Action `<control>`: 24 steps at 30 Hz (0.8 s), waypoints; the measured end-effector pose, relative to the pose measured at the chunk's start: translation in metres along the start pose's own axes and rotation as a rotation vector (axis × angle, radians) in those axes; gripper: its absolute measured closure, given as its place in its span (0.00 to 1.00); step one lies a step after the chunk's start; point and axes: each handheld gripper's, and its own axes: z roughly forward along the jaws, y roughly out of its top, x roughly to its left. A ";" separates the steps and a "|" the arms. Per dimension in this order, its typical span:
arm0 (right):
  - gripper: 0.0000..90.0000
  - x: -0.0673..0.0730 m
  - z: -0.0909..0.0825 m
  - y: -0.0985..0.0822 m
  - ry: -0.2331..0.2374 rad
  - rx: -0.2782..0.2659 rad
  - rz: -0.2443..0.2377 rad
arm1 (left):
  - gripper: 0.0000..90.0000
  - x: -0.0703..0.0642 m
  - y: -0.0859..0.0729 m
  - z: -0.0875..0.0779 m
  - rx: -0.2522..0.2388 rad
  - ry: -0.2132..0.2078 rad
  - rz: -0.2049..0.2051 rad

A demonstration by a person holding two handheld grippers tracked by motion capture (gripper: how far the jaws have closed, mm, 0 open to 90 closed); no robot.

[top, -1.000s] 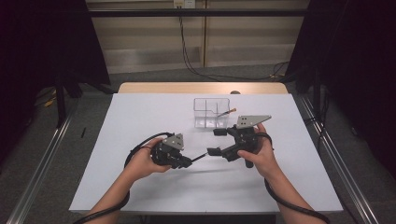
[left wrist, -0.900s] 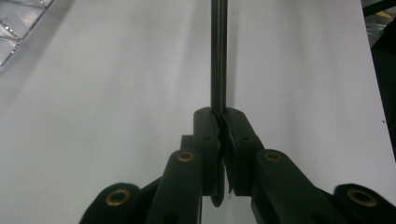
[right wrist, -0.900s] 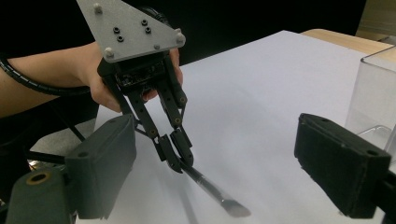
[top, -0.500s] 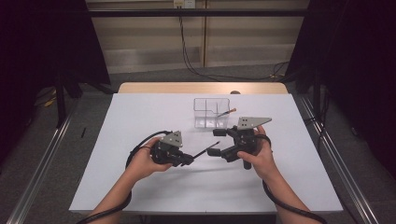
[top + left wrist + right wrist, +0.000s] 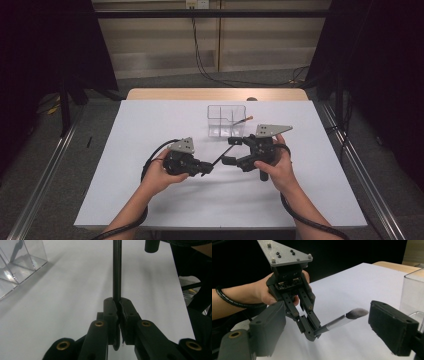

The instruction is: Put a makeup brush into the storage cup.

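My left gripper (image 5: 206,168) is shut on the dark handle of a makeup brush (image 5: 216,160), which slants up and right toward my right gripper (image 5: 230,151). In the left gripper view the jaws (image 5: 118,303) pinch the thin handle (image 5: 117,270), which runs straight ahead. In the right gripper view my right gripper (image 5: 330,322) stands open. The brush (image 5: 337,322) lies between its two jaws, and its fluffy head (image 5: 358,312) touches neither pad. The left gripper (image 5: 312,333) grips the handle's end.
A clear divided box (image 5: 226,120) stands on the white table sheet (image 5: 150,125) just beyond my right gripper, with an orange-tipped stick (image 5: 245,120) leaning in it. The box's corner (image 5: 17,260) shows at upper left in the left gripper view and its wall (image 5: 413,290) at right.
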 end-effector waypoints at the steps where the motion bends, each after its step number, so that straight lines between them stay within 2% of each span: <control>1: 0.17 0.000 0.000 0.000 0.001 0.000 0.001 | 0.94 0.000 0.000 0.001 -0.018 -0.003 -0.007; 6: 0.21 0.000 0.000 0.002 0.009 -0.001 0.002 | 0.94 0.000 0.000 0.002 -0.052 -0.017 -0.022; 14: 0.27 -0.001 -0.001 0.003 -0.001 -0.016 0.002 | 0.94 0.001 -0.001 0.003 -0.113 -0.015 -0.050; 24: 0.46 -0.001 0.001 0.003 -0.013 -0.011 -0.008 | 0.94 0.002 0.000 0.004 -0.133 -0.008 -0.056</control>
